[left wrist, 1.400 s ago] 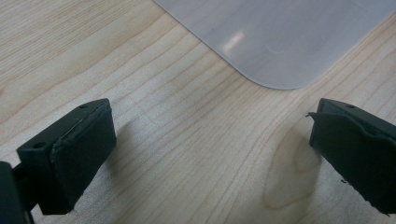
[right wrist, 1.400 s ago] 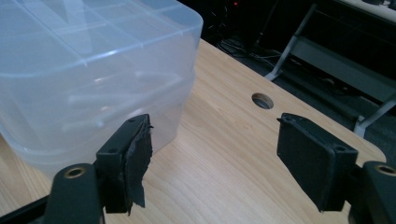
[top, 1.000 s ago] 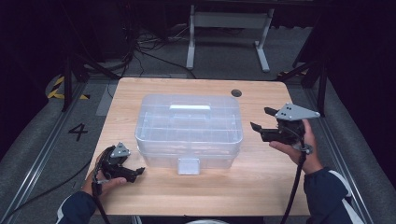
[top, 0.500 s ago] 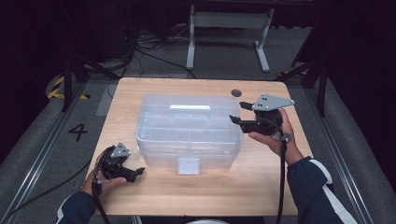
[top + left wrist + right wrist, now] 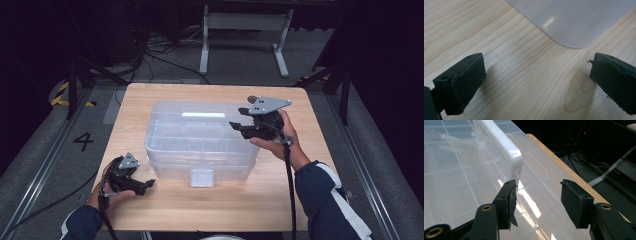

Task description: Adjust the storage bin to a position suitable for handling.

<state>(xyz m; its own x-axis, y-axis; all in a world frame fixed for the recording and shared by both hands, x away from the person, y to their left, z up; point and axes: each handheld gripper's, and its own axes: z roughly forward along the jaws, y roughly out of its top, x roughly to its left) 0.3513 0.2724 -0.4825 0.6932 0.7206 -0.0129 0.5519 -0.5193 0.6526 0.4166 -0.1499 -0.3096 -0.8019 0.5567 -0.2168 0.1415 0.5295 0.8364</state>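
A clear plastic storage box (image 5: 200, 140) with a shut lid stands in the middle of the wooden table (image 5: 240, 205); it has a white handle (image 5: 202, 115) on top and a white latch (image 5: 201, 177) at the front. My right gripper (image 5: 237, 126) hovers over the box's right end. In the right gripper view its jaws (image 5: 537, 195) stand apart above the lid (image 5: 461, 182), just beside the end of the handle (image 5: 499, 137); they have just been closing, with nothing between them. My left gripper (image 5: 145, 184) rests open on the table by the box's front left corner (image 5: 571, 20).
Bare wood lies in front of the box and along the table's right side (image 5: 310, 130). A metal stand (image 5: 245, 30) and cables lie on the dark floor behind the table. The far table edge (image 5: 564, 167) runs close behind the box.
My right gripper has moved left, from beside the box's right side to above its right end, and its jaws stand narrower. The left gripper has stayed where it was.
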